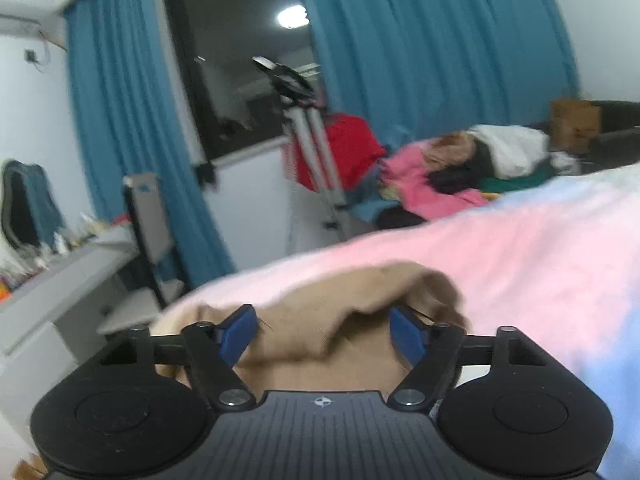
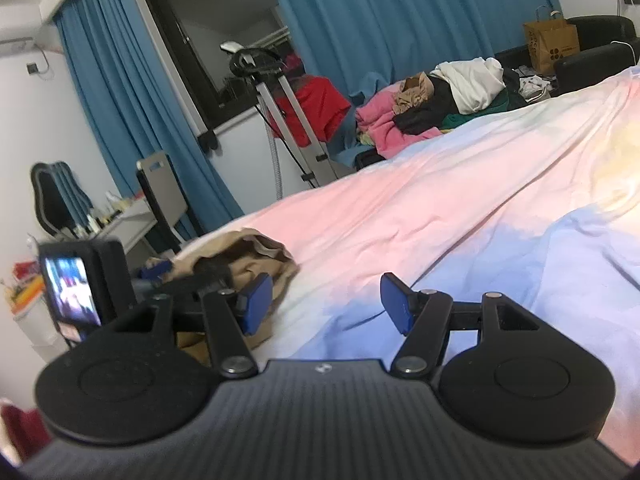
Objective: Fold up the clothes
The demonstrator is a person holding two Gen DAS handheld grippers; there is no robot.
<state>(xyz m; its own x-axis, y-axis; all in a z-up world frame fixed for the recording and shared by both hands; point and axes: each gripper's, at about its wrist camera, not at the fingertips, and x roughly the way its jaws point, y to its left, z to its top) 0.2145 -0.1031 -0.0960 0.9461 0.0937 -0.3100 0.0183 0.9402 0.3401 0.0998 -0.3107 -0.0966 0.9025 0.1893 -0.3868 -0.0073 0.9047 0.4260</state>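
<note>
A tan garment [image 1: 340,292] lies bunched at the near left edge of the bed's pink and blue sheet [image 1: 540,248]. My left gripper [image 1: 324,330] is open, its blue pads on either side of the garment's folded rim, not closed on it. In the right wrist view the same tan garment [image 2: 256,258] lies left of centre with the left gripper [image 2: 188,280] on it. My right gripper [image 2: 326,304] is open and empty above the sheet [image 2: 440,216], just right of the garment.
A pile of mixed clothes [image 2: 440,100] sits at the bed's far end, also in the left wrist view [image 1: 460,168]. A tripod stand [image 2: 288,120], a red garment [image 2: 316,100], blue curtains [image 2: 380,12], a desk [image 1: 72,276] and a paper bag [image 2: 552,44] surround the bed.
</note>
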